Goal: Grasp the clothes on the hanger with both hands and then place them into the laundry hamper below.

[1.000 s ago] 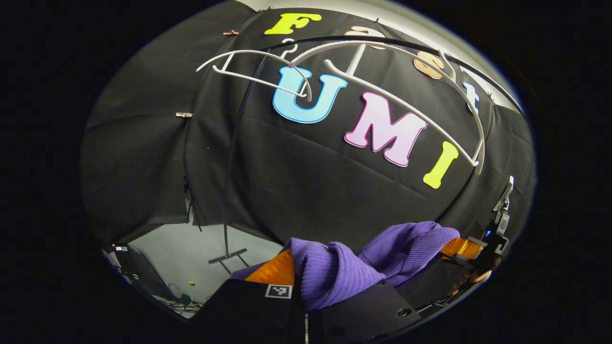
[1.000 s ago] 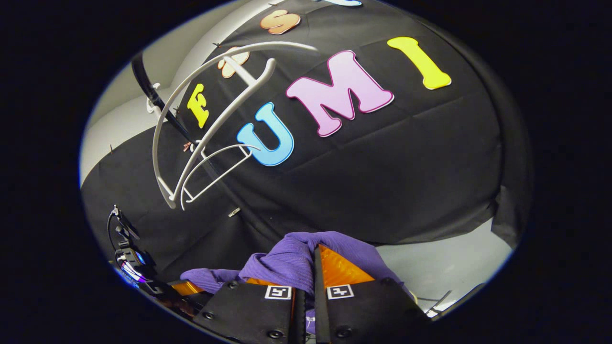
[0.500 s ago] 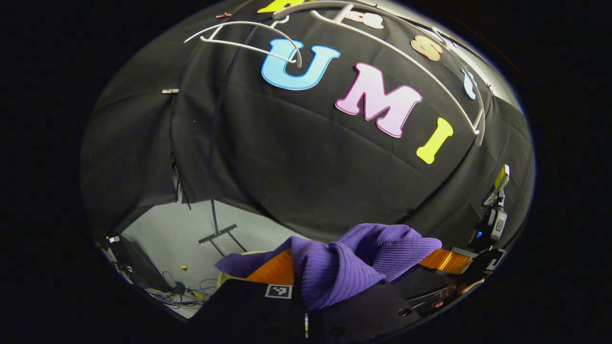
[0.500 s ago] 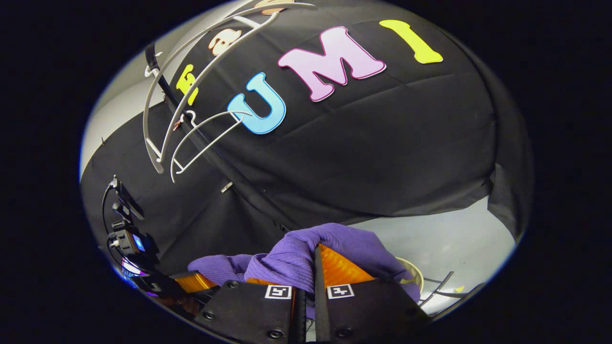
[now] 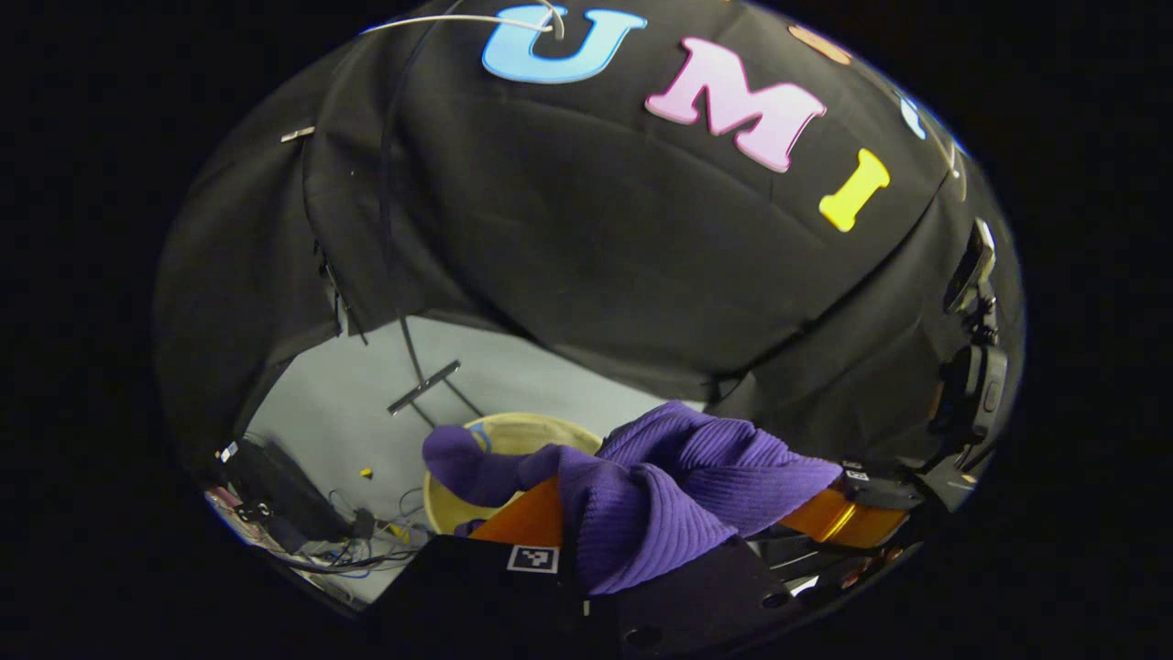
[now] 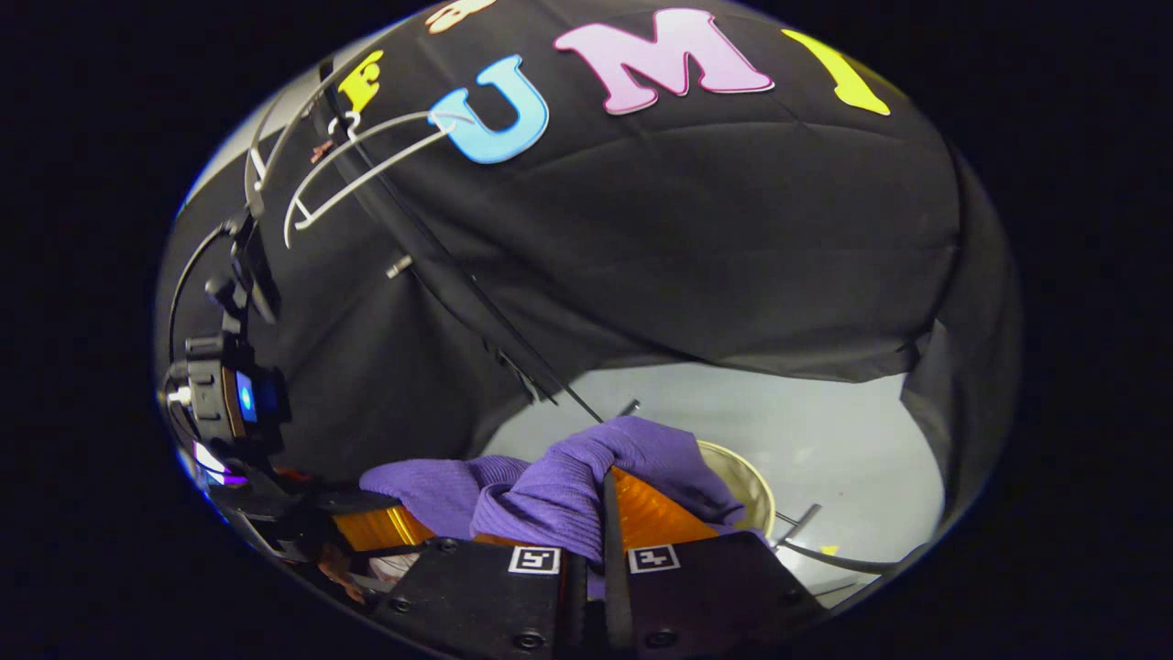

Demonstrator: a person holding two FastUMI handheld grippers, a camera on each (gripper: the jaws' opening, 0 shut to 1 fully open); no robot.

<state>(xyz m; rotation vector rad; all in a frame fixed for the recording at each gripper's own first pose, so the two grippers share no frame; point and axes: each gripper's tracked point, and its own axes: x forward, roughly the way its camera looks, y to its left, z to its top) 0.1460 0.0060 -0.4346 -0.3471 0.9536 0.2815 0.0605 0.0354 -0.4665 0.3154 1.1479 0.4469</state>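
The left gripper has its jaws pinched together on a fold of the purple knit garment. The right gripper has its jaws closed on another bunch of the same cloth, which sags between the two. Just beyond and below the hanging garment stands the pale laundry hamper on the grey floor. A white hanger hangs bare, high on the far side.
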